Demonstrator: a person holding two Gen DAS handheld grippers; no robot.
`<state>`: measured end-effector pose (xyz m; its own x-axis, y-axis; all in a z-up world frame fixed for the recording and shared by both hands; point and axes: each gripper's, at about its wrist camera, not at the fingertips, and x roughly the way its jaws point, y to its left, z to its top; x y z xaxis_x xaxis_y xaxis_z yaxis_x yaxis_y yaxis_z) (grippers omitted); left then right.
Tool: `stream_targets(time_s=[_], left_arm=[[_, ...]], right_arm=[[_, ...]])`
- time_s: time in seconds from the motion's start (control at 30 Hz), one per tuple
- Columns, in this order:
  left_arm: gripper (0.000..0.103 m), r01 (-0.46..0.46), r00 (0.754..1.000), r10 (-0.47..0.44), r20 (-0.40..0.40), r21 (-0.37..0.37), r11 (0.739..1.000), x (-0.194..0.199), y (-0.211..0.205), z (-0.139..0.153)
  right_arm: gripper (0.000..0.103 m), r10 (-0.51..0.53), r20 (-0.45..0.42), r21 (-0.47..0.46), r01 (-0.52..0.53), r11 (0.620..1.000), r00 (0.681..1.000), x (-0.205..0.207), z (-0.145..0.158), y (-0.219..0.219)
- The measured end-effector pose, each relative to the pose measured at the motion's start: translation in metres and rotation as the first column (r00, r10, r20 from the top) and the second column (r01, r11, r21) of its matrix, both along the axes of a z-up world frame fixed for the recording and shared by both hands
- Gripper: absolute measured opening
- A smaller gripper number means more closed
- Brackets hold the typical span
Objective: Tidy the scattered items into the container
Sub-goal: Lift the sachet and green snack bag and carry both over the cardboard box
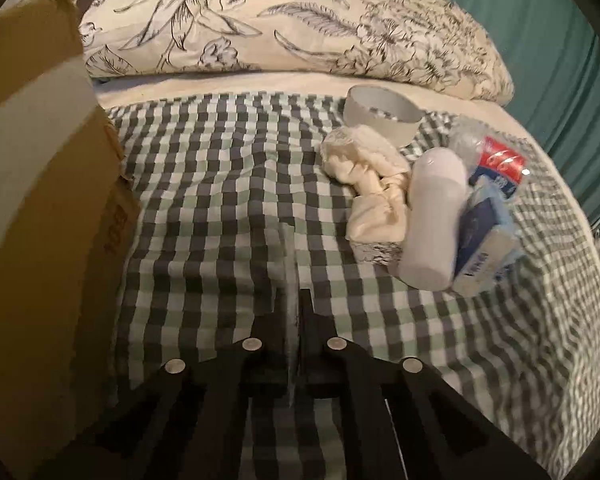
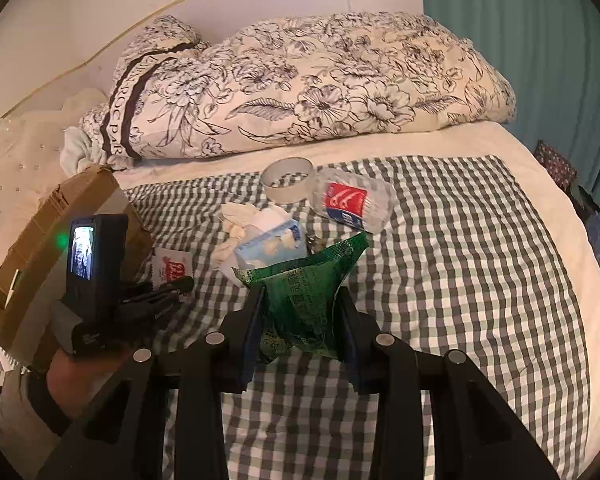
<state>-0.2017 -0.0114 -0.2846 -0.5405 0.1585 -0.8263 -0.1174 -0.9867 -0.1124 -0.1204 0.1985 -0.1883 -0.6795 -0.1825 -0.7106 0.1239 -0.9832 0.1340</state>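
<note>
My left gripper (image 1: 290, 296) is shut on a thin white and red sachet (image 1: 289, 264), seen edge-on between its fingers. In the right wrist view the same sachet (image 2: 171, 266) stands at the left gripper (image 2: 180, 283) tips, close to the cardboard box (image 2: 40, 232). That box (image 1: 40, 200) fills the left side of the left wrist view. My right gripper (image 2: 300, 294) is shut on a crumpled green packet (image 2: 306, 280) held above the checked cloth (image 2: 460, 280).
A pile lies on the cloth: a tape roll (image 1: 380, 116), cream fabric (image 1: 368, 184), a white bottle (image 1: 432, 216), a blue tissue pack (image 1: 486, 248) and a crushed plastic bottle (image 1: 496, 160). A floral duvet (image 2: 300, 88) lies behind; teal curtain (image 2: 520, 40) at right.
</note>
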Motion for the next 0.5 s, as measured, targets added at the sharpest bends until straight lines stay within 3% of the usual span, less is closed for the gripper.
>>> stream_targets(time_s=[0.5], left_arm=[[0.003,0.026,0.981,-0.008,-0.194,0.09,0.996,0.087,-0.003,0.12]], right_arm=[[0.034,0.017,-0.109,0.008,-0.016,1.0,0.994,0.041,0.061,-0.025]])
